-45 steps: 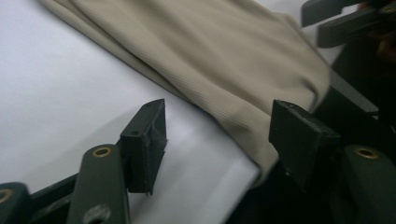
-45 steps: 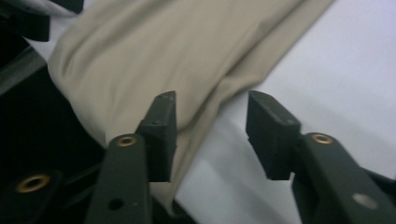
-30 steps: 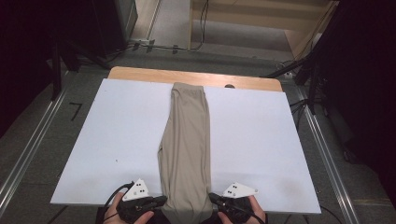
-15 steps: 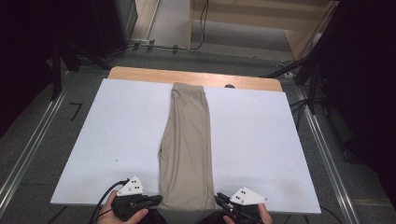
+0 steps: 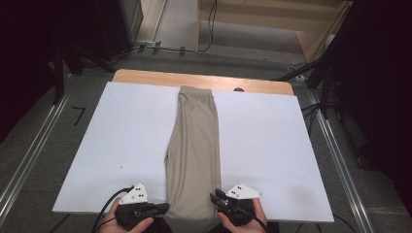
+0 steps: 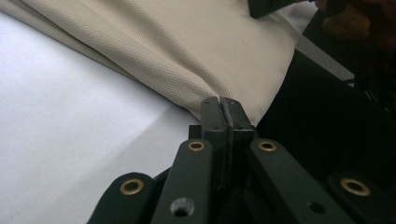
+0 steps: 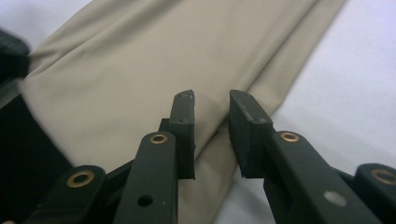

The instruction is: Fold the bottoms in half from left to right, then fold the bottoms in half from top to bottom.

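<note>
Beige trousers (image 5: 193, 150) lie lengthwise down middle of white table (image 5: 272, 145). Left tongs (image 6: 225, 109) pinch trousers' near left corner. Right tongs (image 7: 211, 122) narrowly parted over trousers' near right edge.

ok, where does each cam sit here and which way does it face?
High view: fixed above the near side, looking forward and down on the table; both hands hold the left gripper and right gripper.
Left gripper view: rides the left gripper, jaws shut at the beige trousers edge.
Right gripper view: rides the right gripper, jaws apart over the trousers.
Shared: all three show the trousers' near end on the white tabletop.
</note>
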{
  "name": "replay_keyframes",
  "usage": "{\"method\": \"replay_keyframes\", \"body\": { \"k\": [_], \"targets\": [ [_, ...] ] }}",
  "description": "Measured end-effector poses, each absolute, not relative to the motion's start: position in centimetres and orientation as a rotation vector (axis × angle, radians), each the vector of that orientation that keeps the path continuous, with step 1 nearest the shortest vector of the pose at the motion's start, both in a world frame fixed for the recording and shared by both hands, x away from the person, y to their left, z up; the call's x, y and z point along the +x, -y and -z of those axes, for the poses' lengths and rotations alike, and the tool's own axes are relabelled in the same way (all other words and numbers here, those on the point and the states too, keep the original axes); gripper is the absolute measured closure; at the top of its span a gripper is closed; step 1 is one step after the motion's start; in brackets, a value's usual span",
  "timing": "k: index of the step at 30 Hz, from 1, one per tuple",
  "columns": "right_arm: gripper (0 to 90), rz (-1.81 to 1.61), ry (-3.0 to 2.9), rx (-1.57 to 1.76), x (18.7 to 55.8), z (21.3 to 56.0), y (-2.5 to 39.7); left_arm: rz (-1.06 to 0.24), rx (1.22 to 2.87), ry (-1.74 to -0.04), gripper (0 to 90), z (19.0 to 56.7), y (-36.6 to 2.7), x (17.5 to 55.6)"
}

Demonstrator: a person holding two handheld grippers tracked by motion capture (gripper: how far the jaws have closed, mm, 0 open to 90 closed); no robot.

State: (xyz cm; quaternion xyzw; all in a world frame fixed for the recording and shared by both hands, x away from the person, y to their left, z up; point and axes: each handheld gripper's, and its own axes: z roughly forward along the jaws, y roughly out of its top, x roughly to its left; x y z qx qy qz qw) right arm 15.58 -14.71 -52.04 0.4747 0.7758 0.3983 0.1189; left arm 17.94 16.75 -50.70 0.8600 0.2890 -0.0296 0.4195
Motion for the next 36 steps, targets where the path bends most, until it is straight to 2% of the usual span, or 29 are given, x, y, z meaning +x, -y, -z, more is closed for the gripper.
{"method": "replay_keyframes", "body": {
  "k": [5,9,24,30,31,32,33,36],
  "targets": [
    [75.1,-1.111,-2.215,1.412,16.1,52.1,14.3,0.072,2.162,-0.725,89.3,50.8,-16.7,17.9],
    [87.8,-1.107,-2.200,1.431,16.6,52.2,14.2,0.072,2.167,-0.719,87.4,50.8,-16.6,17.8],
    [88.6,-1.196,-2.198,1.390,16.3,50.0,15.3,0.074,2.119,-0.673,90.0,49.7,-16.6,17.4],
    [88.6,-1.176,-2.148,1.373,15.9,48.7,16.3,0.028,2.117,-0.665,90.0,49.3,-16.3,17.2],
    [88.5,-1.177,-2.138,1.390,16.0,48.9,16.5,0.017,2.115,-0.694,82.7,49.5,-16.5,17.3],
    [88.3,-1.188,-2.145,1.409,16.1,49.2,16.6,0.012,2.121,-0.726,71.7,49.8,-16.6,17.5],
    [88.0,-1.214,-2.165,1.432,16.3,49.6,16.8,0.002,2.127,-0.751,65.9,50.2,-16.7,17.6],
    [73.7,-1.240,-2.194,1.483,16.8,50.8,16.6,-0.023,2.132,-0.811,56.7,50.8,-16.7,17.8]
  ]
}}
